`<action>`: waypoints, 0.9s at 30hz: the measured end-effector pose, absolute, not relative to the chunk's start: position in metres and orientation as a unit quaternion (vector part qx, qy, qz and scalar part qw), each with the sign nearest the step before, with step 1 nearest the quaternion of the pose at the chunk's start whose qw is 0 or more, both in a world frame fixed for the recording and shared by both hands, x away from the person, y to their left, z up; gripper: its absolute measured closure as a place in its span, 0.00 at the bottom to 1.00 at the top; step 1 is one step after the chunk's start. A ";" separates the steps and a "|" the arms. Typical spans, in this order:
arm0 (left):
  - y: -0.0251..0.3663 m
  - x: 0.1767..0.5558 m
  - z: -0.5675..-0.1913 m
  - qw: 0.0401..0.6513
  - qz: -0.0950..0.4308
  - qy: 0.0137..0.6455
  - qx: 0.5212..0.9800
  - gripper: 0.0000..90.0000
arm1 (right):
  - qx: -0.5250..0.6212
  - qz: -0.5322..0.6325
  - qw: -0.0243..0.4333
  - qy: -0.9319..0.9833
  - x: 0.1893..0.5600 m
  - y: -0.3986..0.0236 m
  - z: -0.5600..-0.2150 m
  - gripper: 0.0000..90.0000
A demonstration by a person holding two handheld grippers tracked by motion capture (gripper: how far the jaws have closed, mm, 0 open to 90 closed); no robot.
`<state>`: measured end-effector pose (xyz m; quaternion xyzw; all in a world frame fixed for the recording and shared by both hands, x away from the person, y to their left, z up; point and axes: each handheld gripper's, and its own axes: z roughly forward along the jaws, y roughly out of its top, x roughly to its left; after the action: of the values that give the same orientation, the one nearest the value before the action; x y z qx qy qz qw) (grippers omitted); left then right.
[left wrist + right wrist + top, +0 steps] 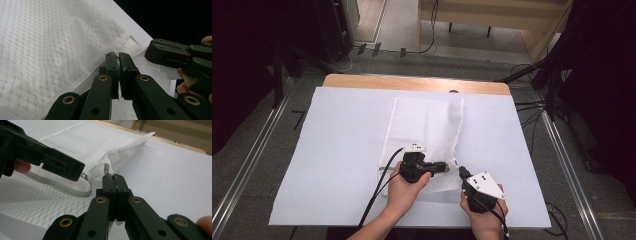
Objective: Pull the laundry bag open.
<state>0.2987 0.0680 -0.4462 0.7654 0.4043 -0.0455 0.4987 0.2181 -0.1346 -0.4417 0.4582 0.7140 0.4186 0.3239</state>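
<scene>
A white mesh bag (424, 125) lies flat on the white table cover (337, 150), its grey zipper band (62, 190) curving along the near end. My left gripper (451, 166) points right at the bag's near right corner. Its jaws (118, 57) are shut, and a small metal zipper pull (85, 175) sits at their tip. My right gripper (461, 172) comes in from the near right and meets that same corner. In the right gripper view its jaws (113, 178) are shut on a thin fold of the bag's edge (100, 171).
The cover spreads over a wooden table (412, 82) whose bare edge shows at the far side. Metal rails (252, 155) run along the floor on both sides. Cables (532, 107) and dark stands (279, 65) crowd the far corners.
</scene>
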 end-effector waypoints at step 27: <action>0.062 0.294 -0.448 0.482 0.003 0.385 0.787 0.98 | 0.470 0.453 0.299 0.696 0.216 -0.140 -0.434 1.00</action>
<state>0.2940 0.0618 -0.4481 0.7871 0.3846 0.0029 0.4823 0.2163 -0.1400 -0.4338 0.4697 0.6964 0.4528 0.2989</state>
